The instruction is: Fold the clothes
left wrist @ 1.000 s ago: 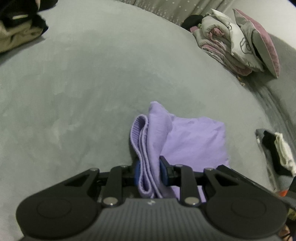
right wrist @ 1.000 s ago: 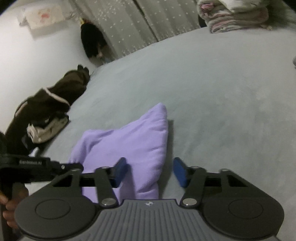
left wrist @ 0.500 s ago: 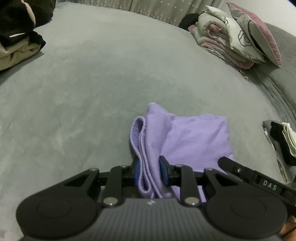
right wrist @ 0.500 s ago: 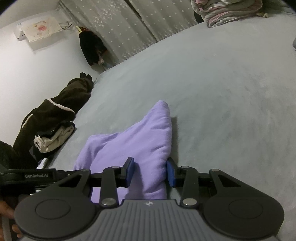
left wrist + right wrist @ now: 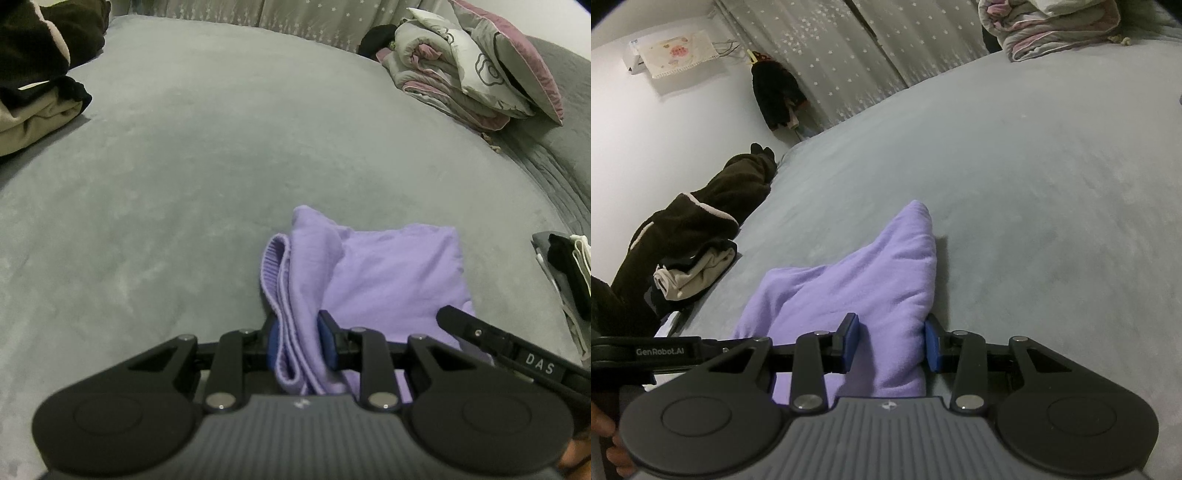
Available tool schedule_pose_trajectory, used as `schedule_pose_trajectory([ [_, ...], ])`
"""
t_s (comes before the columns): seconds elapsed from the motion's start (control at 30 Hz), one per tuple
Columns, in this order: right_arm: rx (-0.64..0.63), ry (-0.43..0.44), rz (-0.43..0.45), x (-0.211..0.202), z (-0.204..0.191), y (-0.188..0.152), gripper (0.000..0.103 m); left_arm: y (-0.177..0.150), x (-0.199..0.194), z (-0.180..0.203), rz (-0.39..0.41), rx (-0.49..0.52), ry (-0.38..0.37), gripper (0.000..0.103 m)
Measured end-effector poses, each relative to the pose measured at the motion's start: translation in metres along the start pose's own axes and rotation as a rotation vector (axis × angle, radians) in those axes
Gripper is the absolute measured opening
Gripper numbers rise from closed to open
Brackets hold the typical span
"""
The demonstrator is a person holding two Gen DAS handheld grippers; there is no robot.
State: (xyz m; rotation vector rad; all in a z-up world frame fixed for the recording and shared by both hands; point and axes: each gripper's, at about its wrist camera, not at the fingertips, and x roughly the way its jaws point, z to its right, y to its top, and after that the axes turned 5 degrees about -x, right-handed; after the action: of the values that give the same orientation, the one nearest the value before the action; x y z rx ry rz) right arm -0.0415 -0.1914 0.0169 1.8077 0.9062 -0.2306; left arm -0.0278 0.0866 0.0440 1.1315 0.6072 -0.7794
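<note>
Purple garment is lying bunched and partly folded on the grey bed, near its front edge, with both grippers gripping it at once. Left gripper is clenching the side with the ribbed hem, its blue pads pressing several stacked layers together, probably so that those layers are moving as one and not sliding apart. Right gripper is pinching the opposite, thicker side, where the cloth is rising into a soft peak beyond the pads; the cloth is filling the gap between the pads and bulging around them. Holding two sides at the same time is giving the person control of the whole width, which a limp knit needs if a fold line is to be staying straight. Whether the cloth is being drawn over into a further fold or being lifted away as a finished bundle is something I cannot settle. Dark clothes are sitting in a heap at the left edge of the bed, and a rolled quilt with a pillow is resting at the far right, both well apart from the garment.
</note>
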Motion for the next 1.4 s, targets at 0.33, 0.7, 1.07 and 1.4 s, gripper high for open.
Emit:
schedule_pose_trajectory([
  [0.33,0.020,0.009,0.004,0.001,0.003,0.001,0.039,0.000,-0.003,0.002,0.010,0.011,0.004,0.023],
  [0.7,-0.087,-0.074,0.051,-0.003,-0.021,0.001,0.016,0.000,-0.012,0.005,0.037,0.044,0.004,0.019],
  [1.07,-0.248,-0.133,0.097,-0.014,-0.045,0.006,0.015,0.002,-0.022,0.001,0.058,0.010,-0.030,0.018],
  [1.4,-0.296,-0.164,0.133,-0.019,-0.052,0.011,0.014,0.003,-0.036,0.013,0.104,0.017,-0.046,0.018],
])
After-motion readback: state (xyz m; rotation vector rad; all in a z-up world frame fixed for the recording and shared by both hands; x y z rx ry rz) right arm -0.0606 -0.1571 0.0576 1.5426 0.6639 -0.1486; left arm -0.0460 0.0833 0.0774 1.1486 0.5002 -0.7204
